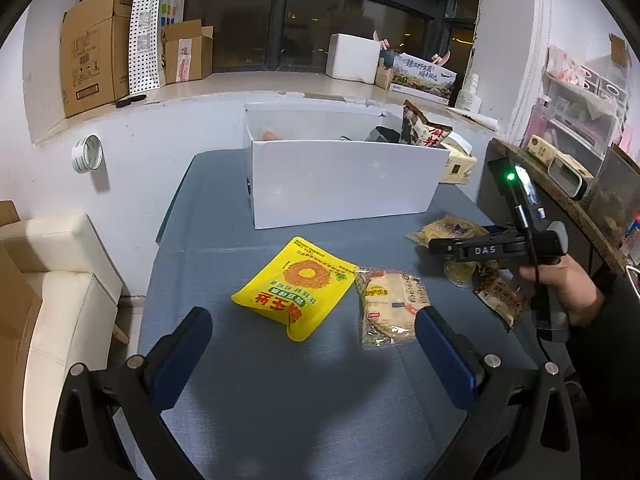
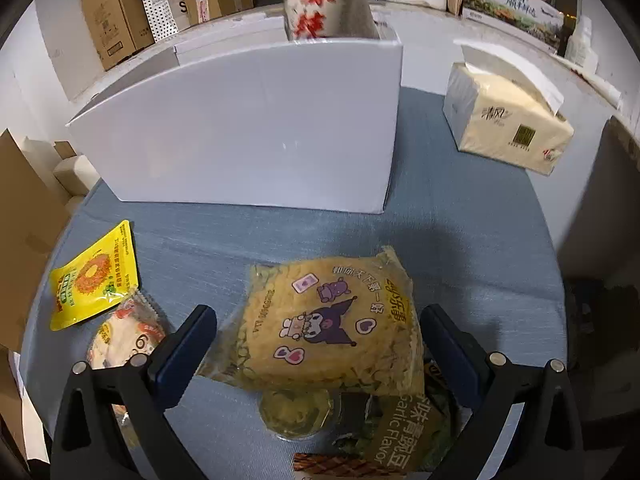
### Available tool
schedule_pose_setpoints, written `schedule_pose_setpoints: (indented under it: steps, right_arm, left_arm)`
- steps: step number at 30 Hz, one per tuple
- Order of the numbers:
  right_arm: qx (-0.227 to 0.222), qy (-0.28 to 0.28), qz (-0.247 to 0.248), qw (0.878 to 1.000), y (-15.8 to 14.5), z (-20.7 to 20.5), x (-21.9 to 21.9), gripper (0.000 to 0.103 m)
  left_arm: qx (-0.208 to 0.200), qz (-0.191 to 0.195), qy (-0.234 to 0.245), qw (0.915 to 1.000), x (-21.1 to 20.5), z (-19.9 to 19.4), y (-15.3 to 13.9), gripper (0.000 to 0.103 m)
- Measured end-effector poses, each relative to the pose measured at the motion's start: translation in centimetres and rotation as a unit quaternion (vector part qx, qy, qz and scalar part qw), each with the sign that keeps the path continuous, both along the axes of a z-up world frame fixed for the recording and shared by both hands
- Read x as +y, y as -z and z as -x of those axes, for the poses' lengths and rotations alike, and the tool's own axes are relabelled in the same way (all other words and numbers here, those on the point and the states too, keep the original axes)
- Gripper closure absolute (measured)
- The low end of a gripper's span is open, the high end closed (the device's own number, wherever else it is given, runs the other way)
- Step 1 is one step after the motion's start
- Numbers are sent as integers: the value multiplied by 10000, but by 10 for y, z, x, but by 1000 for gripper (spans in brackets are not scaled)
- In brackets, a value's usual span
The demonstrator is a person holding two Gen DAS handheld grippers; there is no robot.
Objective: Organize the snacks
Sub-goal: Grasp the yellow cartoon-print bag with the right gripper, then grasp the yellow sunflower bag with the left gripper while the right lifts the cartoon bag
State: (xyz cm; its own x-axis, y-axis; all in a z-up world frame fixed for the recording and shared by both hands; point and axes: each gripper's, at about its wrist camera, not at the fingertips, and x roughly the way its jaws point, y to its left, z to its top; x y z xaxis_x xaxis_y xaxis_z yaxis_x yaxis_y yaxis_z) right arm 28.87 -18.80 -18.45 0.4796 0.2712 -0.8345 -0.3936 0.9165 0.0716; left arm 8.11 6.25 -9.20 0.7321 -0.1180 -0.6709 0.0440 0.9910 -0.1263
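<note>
A white box (image 1: 340,176) stands at the back of the blue table, with a grey-and-red snack bag (image 1: 424,128) sticking out of it. In the left wrist view a yellow sunflower-seed pack (image 1: 298,286) and a clear biscuit pack (image 1: 390,306) lie in front of my open, empty left gripper (image 1: 316,336). My right gripper (image 2: 318,334) is open, its fingers on either side of a yellow cartoon cracker pack (image 2: 328,324). A garlic-flavour pea bag (image 2: 396,436) and a clear jelly cup (image 2: 296,412) lie under it. The right gripper shows in the left view (image 1: 440,246).
A tissue pack (image 2: 508,120) sits right of the box. Cardboard boxes (image 1: 96,48) stand on the window ledge. A cream sofa (image 1: 52,280) is left of the table and a dark shelf (image 1: 560,196) is at the right.
</note>
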Motion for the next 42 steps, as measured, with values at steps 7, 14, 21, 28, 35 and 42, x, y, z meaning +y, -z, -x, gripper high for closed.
schedule_pose_setpoints:
  steps: [7, 14, 21, 28, 35, 42]
  right_arm:
    - [-77, -44, 177, 9998, 5, 9, -4, 48]
    - [-160, -39, 443, 9989, 3, 14, 3, 11]
    - [-356, 37, 435, 9984, -9, 17, 2, 7]
    - [-214, -16, 642, 9977, 0, -3, 15, 7]
    - [-177, -58, 600, 9980, -2, -8, 17, 32]
    - [-369, -92, 365, 9986, -23, 13, 6, 71]
  left_arm:
    - [53, -28, -16, 10000, -3, -2, 3, 0]
    - [87, -71, -6, 9999, -5, -3, 5, 0]
    - [132, -51, 4, 9999, -5, -4, 8, 0]
    - [142, -91, 8, 9999, -5, -4, 9, 0]
    - [211, -101, -28, 9997, -2, -6, 14, 0]
    - [289, -141, -53, 9995, 0, -10, 18, 0]
